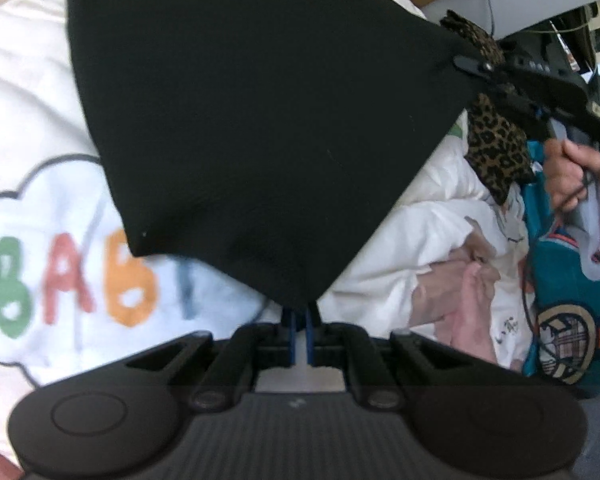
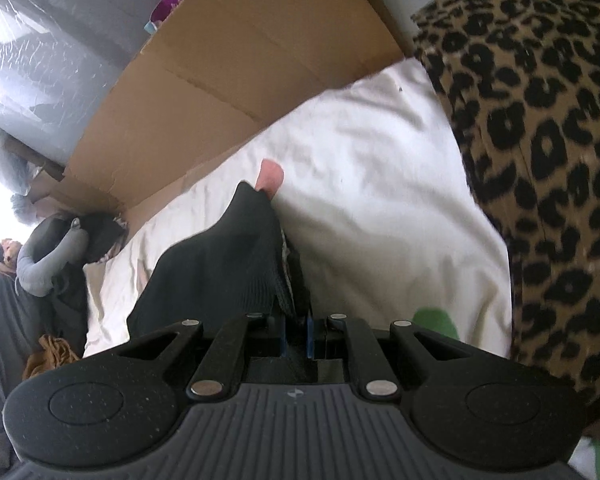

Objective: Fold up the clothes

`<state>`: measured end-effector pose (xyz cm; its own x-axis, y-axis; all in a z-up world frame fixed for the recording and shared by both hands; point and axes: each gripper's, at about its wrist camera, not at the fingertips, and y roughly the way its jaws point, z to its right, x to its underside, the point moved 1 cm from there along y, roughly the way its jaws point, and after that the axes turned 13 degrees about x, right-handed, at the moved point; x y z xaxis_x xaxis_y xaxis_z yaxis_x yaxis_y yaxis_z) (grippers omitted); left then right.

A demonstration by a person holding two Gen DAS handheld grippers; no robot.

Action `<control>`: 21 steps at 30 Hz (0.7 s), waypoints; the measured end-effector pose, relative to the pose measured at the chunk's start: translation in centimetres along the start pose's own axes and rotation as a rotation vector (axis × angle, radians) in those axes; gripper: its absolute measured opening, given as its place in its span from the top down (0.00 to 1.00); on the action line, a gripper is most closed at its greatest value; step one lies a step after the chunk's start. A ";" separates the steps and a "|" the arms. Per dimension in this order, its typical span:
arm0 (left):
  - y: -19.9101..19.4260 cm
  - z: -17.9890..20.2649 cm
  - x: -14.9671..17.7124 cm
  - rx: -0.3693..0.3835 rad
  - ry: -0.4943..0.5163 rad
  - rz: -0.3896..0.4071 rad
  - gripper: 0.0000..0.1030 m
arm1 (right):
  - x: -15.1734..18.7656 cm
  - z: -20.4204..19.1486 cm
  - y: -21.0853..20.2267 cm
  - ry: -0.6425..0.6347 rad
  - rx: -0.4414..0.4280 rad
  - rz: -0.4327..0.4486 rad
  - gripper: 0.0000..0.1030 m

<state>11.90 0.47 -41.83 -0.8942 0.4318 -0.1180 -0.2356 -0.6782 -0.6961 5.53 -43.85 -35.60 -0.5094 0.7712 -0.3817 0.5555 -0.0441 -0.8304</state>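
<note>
Black garment (image 1: 252, 120) hangs stretched in air between both grippers, above white blanket (image 1: 32, 92) with coloured letters. Left gripper (image 1: 300, 312) pinched tight on lower corner; right gripper (image 1: 474, 66) clamped on other corner, leopard cloth (image 1: 496, 144) dangling beside. Risk: thin corner slips from narrow pads if pulled too taut, or leopard cloth gets caught in fold. Fabric matte, soft, smooth, limp.

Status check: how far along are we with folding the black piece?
Done: nothing visibly folded. In hand: the black garment hangs stretched between the left gripper and right gripper, both shut on its edges. Left: lay and fold it, then the unfolded pile and leopard-print garment.
</note>
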 end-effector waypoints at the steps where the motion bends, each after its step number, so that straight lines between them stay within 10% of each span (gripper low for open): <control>1: 0.2 0.2 0.0 0.004 0.002 -0.001 0.95 | -0.2 0.0 0.1 -0.005 0.002 0.006 0.92; 12: 1.7 0.8 0.4 0.065 -0.010 -0.086 0.94 | -0.6 0.0 2.1 -0.089 0.131 0.007 0.86; 17: -0.6 0.9 0.4 0.031 0.055 -0.088 0.64 | 0.5 0.9 1.9 -0.066 0.139 -0.018 0.66; 21: -3.0 1.1 -0.7 -0.043 0.112 -0.030 0.59 | 1.7 1.0 1.6 -0.051 0.124 -0.055 0.63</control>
<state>12.84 1.56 -38.88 -0.8385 0.5167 -0.1732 -0.2430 -0.6390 -0.7298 4.85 -43.24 -37.99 -0.5712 0.7416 -0.3519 0.4419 -0.0835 -0.8932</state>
